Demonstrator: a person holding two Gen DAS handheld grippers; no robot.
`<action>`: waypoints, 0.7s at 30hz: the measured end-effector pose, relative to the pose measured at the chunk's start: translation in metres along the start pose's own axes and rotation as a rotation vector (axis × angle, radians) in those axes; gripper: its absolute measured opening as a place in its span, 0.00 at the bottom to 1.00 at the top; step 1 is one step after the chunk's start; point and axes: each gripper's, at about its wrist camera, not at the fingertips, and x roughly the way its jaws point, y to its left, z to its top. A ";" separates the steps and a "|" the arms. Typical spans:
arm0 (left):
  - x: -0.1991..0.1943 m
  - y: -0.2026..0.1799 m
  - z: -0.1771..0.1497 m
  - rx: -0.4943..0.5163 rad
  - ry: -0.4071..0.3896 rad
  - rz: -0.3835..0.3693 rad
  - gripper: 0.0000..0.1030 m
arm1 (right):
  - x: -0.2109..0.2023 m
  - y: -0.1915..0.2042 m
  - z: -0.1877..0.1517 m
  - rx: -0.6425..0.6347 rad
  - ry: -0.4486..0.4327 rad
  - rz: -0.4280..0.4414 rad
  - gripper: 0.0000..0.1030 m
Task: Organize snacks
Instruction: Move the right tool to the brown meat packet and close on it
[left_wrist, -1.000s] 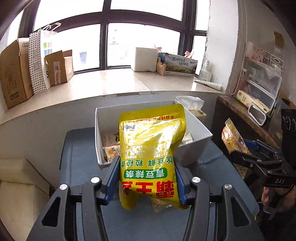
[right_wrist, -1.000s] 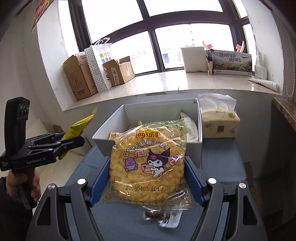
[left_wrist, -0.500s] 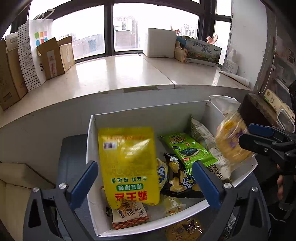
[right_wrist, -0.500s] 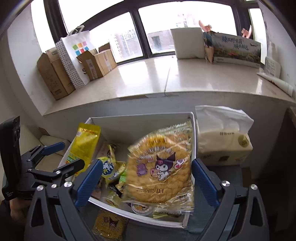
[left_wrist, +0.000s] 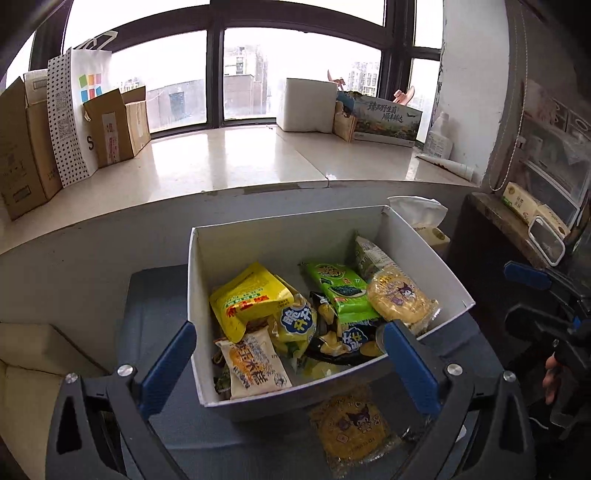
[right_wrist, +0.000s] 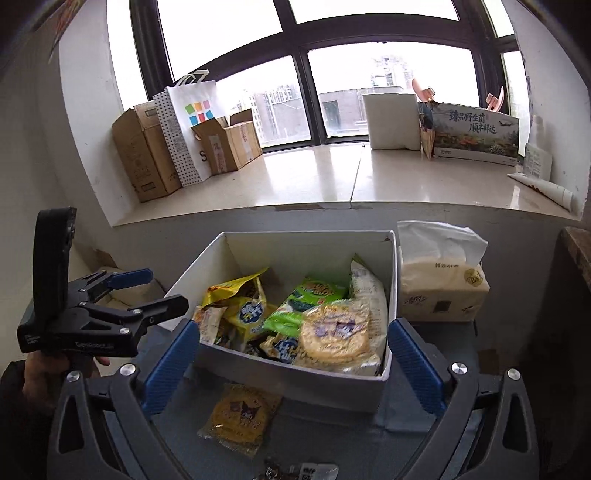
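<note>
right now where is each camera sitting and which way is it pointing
Left wrist: on the left gripper, looking forward and down into the white box of snacks, window behind; its open blue fingers frame the box, and the right gripper shows at the right edge.
Right wrist: on the right gripper, facing the same box from further right, beside the tissue pack; the left gripper and hand show.
Shared: the box, the loose yellow cookie pack in front of it, the windowsill.

Glossy plastic snack packs (left_wrist: 255, 295), matt white card box (right_wrist: 295, 384), polished stone sill (left_wrist: 236, 158)
</note>
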 end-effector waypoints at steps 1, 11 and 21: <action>-0.011 -0.003 -0.007 0.000 -0.015 -0.008 1.00 | -0.003 0.003 -0.009 0.006 0.024 0.005 1.00; -0.076 -0.031 -0.113 0.000 -0.022 -0.049 1.00 | -0.012 0.016 -0.136 0.068 0.140 -0.064 1.00; -0.074 -0.037 -0.157 -0.023 0.045 -0.082 1.00 | 0.041 0.024 -0.172 0.013 0.250 -0.185 1.00</action>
